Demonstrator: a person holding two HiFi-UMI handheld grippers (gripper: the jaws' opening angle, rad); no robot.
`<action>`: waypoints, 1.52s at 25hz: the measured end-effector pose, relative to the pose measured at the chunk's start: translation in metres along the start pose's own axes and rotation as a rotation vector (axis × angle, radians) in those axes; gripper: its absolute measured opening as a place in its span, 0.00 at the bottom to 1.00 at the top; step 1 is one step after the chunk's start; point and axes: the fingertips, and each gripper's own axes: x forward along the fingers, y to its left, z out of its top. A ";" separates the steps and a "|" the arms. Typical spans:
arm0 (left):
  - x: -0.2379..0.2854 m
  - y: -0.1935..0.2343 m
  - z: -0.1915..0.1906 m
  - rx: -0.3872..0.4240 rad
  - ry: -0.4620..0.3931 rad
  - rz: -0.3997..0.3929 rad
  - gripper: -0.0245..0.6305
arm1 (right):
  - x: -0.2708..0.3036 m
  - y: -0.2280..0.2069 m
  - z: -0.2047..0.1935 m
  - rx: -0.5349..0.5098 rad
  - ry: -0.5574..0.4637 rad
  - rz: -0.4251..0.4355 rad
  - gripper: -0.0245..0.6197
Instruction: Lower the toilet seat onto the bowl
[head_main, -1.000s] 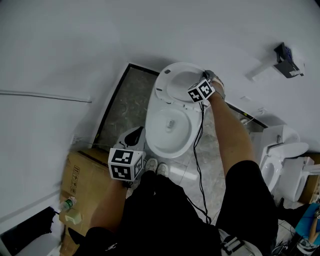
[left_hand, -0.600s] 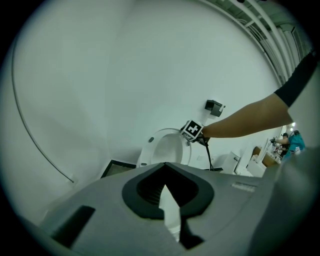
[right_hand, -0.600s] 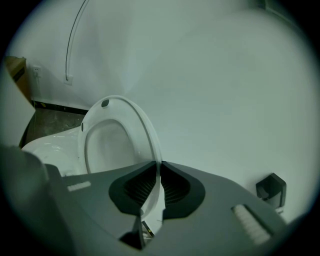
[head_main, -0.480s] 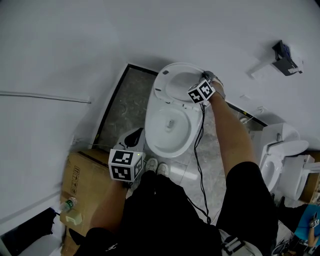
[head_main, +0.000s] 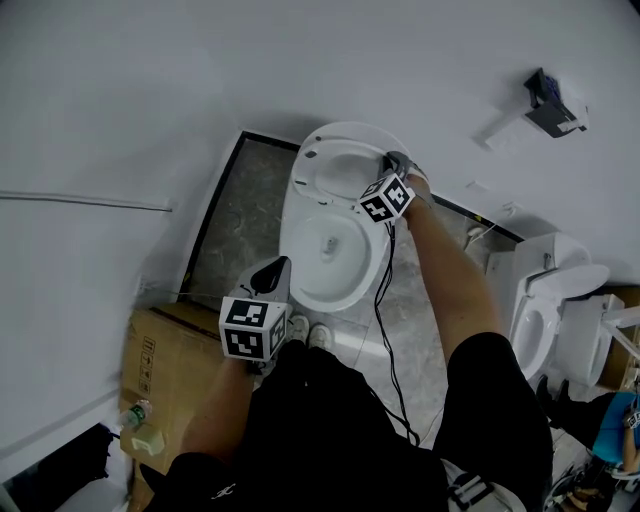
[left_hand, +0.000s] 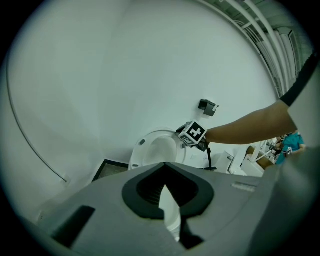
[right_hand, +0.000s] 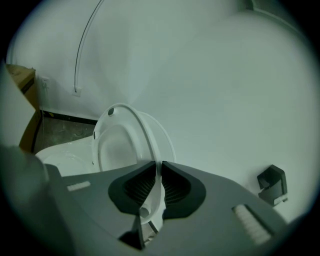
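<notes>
Head view: the right arm (head_main: 450, 290) is bare and stretched nearly straight from 5 o'clock up toward 12 o'clock, wrist bent slightly left. The right gripper (head_main: 395, 163) sits at its end just above centre, its cube (head_main: 385, 198) facing up. In the right gripper view its jaws are closed tight on the thin white rim of the seat (right_hand: 111, 112), which stands edge-on between the pads. The left arm (head_main: 225, 410) is bent and kept close to the body at 7 o'clock. The left gripper (head_main: 270, 275) points toward 12 o'clock, its cube (head_main: 252, 328) just below. Its jaw tips meet with nothing between them
</notes>
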 end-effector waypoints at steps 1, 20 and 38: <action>-0.001 -0.002 -0.001 0.001 0.001 -0.005 0.05 | -0.005 0.003 0.000 0.005 -0.006 0.005 0.11; -0.023 -0.046 -0.025 0.087 0.041 -0.052 0.05 | -0.107 0.090 -0.022 -0.090 -0.109 0.178 0.14; -0.020 -0.037 -0.083 0.022 0.111 -0.043 0.05 | -0.174 0.189 -0.059 -0.064 -0.139 0.354 0.15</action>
